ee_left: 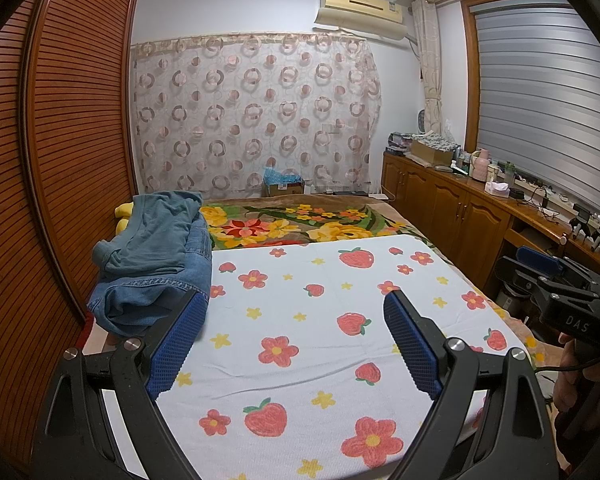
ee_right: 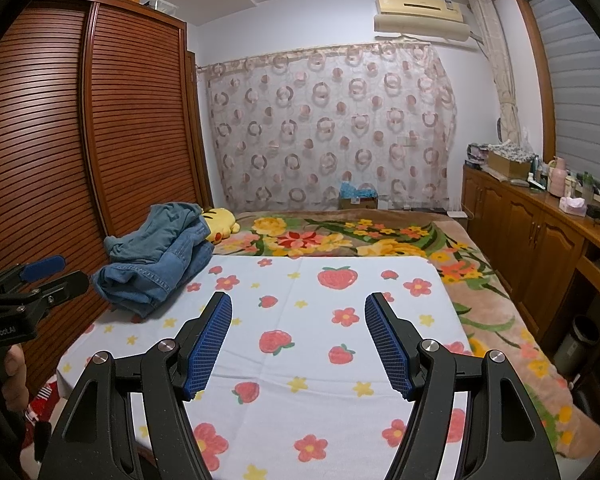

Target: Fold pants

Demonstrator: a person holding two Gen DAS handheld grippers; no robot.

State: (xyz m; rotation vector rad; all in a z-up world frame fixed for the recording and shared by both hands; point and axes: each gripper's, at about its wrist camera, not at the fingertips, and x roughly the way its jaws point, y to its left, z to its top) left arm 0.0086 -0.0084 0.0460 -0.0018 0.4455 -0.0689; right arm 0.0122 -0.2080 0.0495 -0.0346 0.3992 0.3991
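Note:
A crumpled heap of blue denim pants (ee_left: 152,264) lies at the left edge of the bed, at the far left corner of the white strawberry-and-flower sheet (ee_left: 324,344); it also shows in the right wrist view (ee_right: 156,256). My left gripper (ee_left: 296,304) is open and empty above the sheet, its left finger close beside the pants. My right gripper (ee_right: 298,308) is open and empty over the sheet (ee_right: 340,340), right of the pants. Each gripper shows at the edge of the other's view: the right one (ee_left: 556,280), the left one (ee_right: 40,276).
A louvred wooden wardrobe (ee_left: 40,160) stands close along the bed's left side. A floral blanket (ee_left: 300,224) covers the far bed, with a yellow plush toy (ee_right: 220,220) behind the pants. Wooden cabinets (ee_right: 540,240) with clutter line the right side.

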